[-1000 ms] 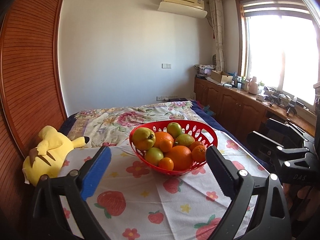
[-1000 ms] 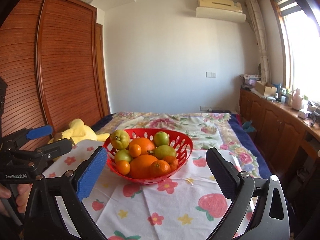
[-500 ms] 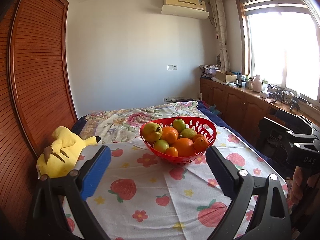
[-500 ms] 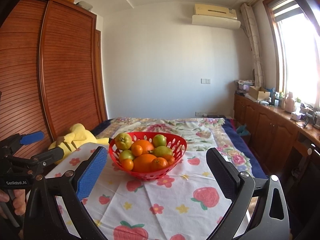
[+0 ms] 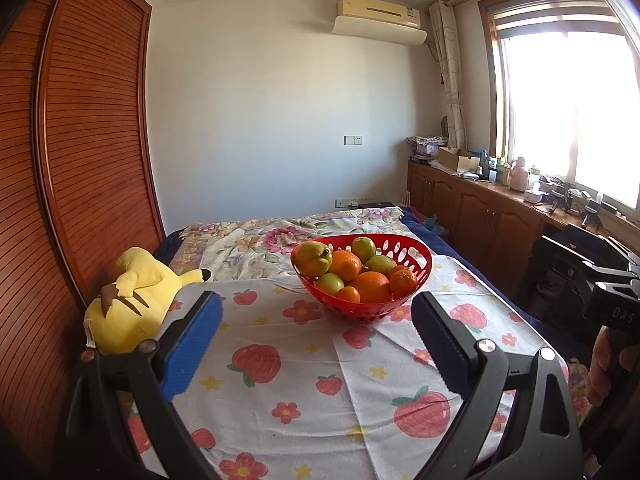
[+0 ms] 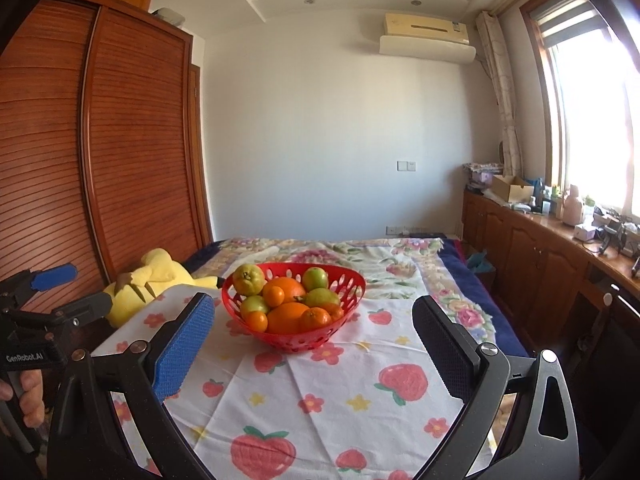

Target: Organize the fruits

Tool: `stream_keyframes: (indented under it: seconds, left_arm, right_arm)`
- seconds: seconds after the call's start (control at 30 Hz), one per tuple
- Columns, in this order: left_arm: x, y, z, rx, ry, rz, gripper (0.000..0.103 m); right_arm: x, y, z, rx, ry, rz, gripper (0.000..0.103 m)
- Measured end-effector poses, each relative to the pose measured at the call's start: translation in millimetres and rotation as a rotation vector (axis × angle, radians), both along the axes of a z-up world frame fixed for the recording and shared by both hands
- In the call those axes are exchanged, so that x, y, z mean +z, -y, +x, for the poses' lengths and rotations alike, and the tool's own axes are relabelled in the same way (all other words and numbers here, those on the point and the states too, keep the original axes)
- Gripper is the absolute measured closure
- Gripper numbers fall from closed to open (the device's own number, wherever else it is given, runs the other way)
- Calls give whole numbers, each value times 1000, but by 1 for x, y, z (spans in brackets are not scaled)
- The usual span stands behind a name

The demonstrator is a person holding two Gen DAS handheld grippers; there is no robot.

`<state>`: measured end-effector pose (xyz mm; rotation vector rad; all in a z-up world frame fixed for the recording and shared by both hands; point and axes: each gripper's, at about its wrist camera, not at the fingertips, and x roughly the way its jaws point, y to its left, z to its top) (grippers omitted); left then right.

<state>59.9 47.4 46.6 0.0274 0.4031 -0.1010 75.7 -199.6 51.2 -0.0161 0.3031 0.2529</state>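
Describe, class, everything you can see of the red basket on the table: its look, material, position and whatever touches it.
The red basket is a shallow oval bowl, seemingly plastic, with rows of oval holes through its wall. It stands upright on a white tablecloth printed with strawberries and flowers. Inside is a heap of oranges and green fruits, some rising above the rim. Neither gripper touches it; both sets of jaws stand open, short of it.

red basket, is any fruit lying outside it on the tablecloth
No, all the fruit sits piled inside the red basket; the tablecloth around it shows only prints.
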Motion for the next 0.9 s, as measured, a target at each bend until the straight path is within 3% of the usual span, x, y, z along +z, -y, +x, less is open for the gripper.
stream_keyframes:
  seconds: [0.9]
  left_arm:
    - [-15,-12,-6,42,-20,4,7]
  right_arm:
    - [-9,5,-3,-6,-33,-4,2]
